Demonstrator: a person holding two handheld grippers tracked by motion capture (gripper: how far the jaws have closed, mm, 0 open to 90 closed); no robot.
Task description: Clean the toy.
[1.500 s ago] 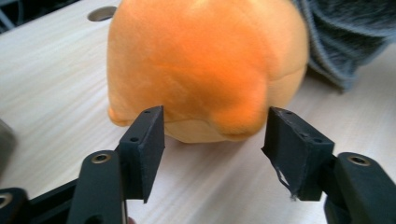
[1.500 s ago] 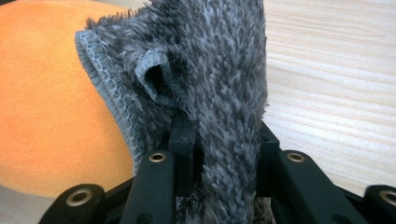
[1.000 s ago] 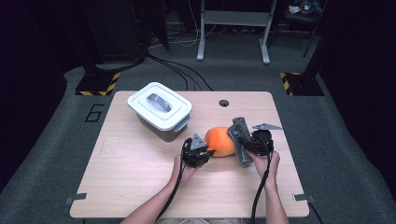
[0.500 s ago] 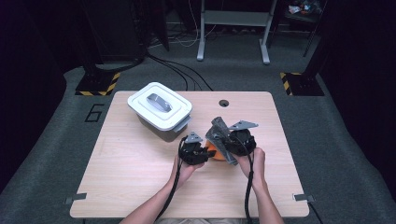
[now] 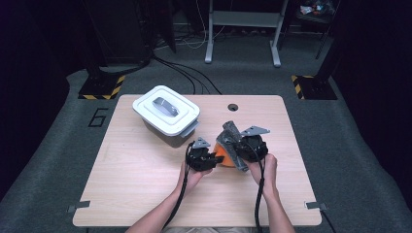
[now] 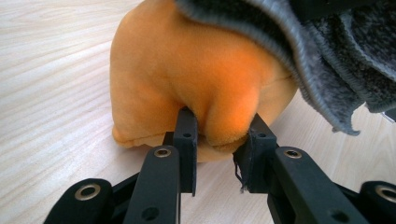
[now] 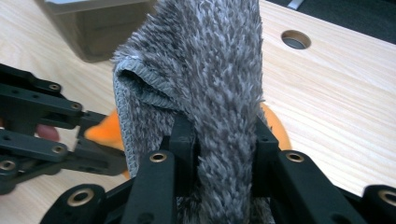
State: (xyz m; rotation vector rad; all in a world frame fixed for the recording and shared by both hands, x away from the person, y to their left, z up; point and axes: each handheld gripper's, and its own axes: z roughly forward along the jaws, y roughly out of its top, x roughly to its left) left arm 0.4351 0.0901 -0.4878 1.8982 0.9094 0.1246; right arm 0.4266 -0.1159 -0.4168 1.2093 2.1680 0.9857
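Note:
An orange plush toy (image 6: 196, 74) rests on the wooden table (image 5: 145, 179) near its middle. My left gripper (image 6: 219, 140) is shut on a fold of the orange plush toy (image 5: 224, 156) at its near side. A grey fluffy cloth (image 7: 219, 84) hangs folded between the pads of my right gripper (image 7: 224, 140), which is shut on it. In the high view the grey cloth (image 5: 230, 141) lies over the plush from the right, with my right gripper (image 5: 243, 148) just beside my left gripper (image 5: 203, 158). The cloth (image 6: 327, 60) covers the plush's upper right side.
A white lidded box (image 5: 166, 115) with a grey handle stands at the table's back left. A round cable hole (image 5: 232, 107) sits near the far edge. Bare wood lies to the left and front of my hands.
My right gripper has carried the grey cloth leftward onto the orange plush, which is now mostly covered in the high view. My left gripper has stayed where it was on the plush.

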